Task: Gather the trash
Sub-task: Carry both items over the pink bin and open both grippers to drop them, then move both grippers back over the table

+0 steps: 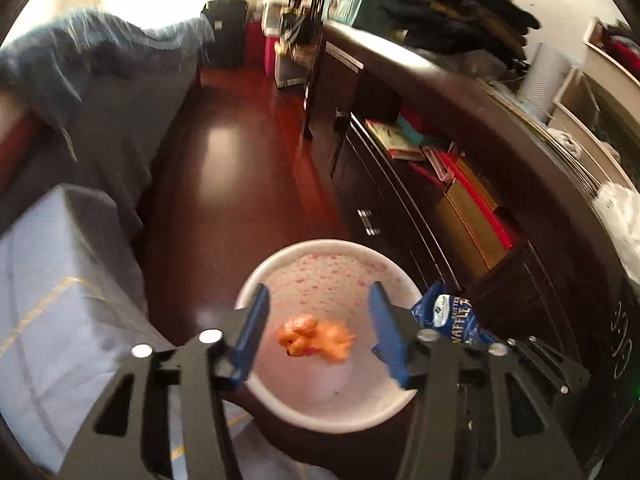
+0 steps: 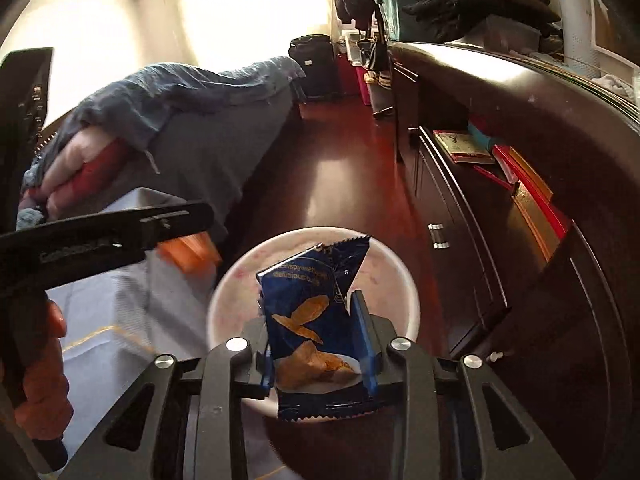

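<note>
A white bin with a pink-speckled inside stands on the floor below both grippers; it also shows in the right wrist view. My left gripper is open above the bin, and a crumpled orange wrapper sits between its blue fingers, apart from both and blurred. My right gripper is shut on a blue snack bag and holds it over the bin. The bag's corner shows in the left wrist view.
A bed with light blue sheets lies at the left, with a person in grey and denim on it. A dark dresser with open drawers of books runs along the right. Red-brown floor lies between. The left gripper's body crosses the right view.
</note>
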Available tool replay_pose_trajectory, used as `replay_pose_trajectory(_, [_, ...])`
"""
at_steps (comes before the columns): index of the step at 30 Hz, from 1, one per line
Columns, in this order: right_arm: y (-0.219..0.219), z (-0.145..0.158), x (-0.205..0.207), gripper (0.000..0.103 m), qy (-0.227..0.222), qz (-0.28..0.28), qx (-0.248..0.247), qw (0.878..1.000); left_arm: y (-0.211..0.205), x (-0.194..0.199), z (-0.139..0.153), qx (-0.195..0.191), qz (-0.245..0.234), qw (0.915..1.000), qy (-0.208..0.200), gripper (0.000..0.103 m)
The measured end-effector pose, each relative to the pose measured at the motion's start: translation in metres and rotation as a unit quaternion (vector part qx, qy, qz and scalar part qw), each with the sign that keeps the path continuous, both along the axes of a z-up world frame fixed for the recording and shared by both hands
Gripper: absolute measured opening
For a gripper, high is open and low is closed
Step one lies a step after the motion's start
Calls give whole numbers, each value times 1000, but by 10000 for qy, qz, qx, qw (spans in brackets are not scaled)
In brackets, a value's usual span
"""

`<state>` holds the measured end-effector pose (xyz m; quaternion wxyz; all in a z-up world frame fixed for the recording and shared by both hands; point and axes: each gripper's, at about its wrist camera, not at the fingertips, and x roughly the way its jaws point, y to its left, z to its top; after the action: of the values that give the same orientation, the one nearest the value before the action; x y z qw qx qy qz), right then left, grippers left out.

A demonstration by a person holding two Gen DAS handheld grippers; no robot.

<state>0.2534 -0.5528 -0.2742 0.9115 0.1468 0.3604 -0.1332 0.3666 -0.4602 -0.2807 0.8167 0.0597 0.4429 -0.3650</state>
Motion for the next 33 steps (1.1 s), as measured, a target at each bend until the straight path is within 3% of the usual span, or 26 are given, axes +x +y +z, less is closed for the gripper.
replay_pose_trajectory(2, [-6, -8, 8, 38, 2, -10, 3, 10000, -5, 9, -10, -29, 52, 9998, 180, 63])
replay_pose_trajectory(4, [-11, -15, 14, 46, 40, -77, 5, 10000, -8, 16, -17, -38, 95, 9996, 267, 66])
replay_pose_trajectory(6, [-15, -19, 16, 59, 54, -158, 7, 9999, -5, 18, -18, -70, 184, 9996, 211, 74])
replay_pose_trajectory(7, [-16, -19, 16, 60, 19, -179, -2, 9998, -2, 18, -16, -104, 212, 9996, 154, 79])
replay_pose_trajectory(9, [-18, -20, 16, 70, -17, -197, 13, 9998, 4, 16, -12, -87, 292, 9995, -21, 81])
replay_pose_trajectory(13, [-15, -20, 16, 72, 99, -225, 52, 9997, 18, 11, -1, 18, 409, 9988, -268, 82])
replay_pose_trajectory(17, [3, -13, 8, 77, 416, -386, -252, 9981, 37, -1, 18, 120, 611, 9962, -612, 83])
replay_pose_trajectory(22, [22, 0, -7, 86, 485, -378, -91, 9981, 64, -22, 46, 475, 968, 9866, -1226, 86])
replay_pose_trajectory(33, [92, 46, -32, 96, 229, 155, 149, 9995, 145, -70, 95, 708, 1742, 9639, -1884, 97])
